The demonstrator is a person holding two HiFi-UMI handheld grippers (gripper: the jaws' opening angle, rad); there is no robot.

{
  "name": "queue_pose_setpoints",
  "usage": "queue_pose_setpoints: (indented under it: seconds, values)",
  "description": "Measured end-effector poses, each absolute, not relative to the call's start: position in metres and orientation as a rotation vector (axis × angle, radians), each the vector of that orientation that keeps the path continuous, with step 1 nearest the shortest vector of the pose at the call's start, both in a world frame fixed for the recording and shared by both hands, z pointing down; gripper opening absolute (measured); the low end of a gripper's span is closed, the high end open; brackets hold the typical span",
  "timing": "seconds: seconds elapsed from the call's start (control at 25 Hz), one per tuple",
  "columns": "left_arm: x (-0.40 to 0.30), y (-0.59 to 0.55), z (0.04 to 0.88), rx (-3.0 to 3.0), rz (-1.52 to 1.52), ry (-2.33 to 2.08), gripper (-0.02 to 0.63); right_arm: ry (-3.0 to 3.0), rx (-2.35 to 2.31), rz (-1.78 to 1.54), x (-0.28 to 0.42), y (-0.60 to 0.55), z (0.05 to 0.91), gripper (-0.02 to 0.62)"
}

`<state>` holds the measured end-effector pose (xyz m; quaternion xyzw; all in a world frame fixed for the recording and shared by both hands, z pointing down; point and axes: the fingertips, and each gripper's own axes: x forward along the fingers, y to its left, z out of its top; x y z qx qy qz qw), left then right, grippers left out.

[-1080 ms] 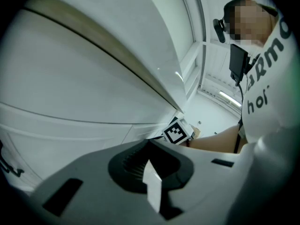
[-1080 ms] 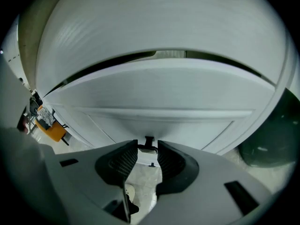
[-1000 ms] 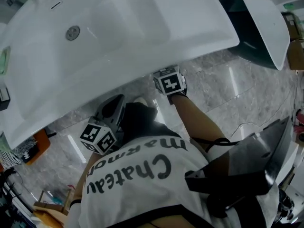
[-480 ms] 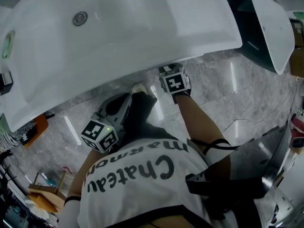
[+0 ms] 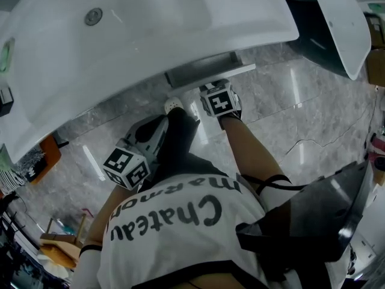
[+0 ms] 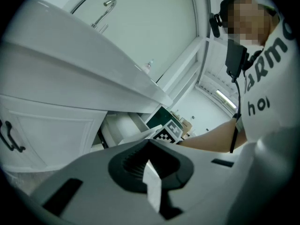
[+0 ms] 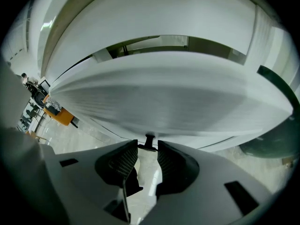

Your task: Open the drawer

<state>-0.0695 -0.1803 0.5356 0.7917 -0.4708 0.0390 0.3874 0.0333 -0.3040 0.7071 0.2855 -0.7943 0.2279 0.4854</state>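
drawer point(image 5: 203, 69): white, just under the basin point(image 5: 150, 23) | state: pulled partly out, grey inside showing | pose: level | knob point(image 7: 149, 142): small, dark, on the drawer's white front

Going off the basin point(image 5: 150, 23): the drawer point(image 5: 207, 71) pokes out from under its near edge, toward you. The knob point(image 7: 149, 142) sits between your right gripper point(image 7: 146, 148) jaws, just out from that edge. Your left gripper point(image 6: 148, 142) is further out from the basin and to the left. A second basin point(image 5: 343, 23) is off to its right.
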Motion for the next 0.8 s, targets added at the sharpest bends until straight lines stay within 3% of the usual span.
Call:
queue_pose_setpoints:
  seconds: [0.8]
  values:
    - [-0.05, -0.163, 0.531, 2.021, 0.165, -1.184, 0.008, -1.945, 0.677, 0.544, 0.044, -0.292, 0.705, 0.13]
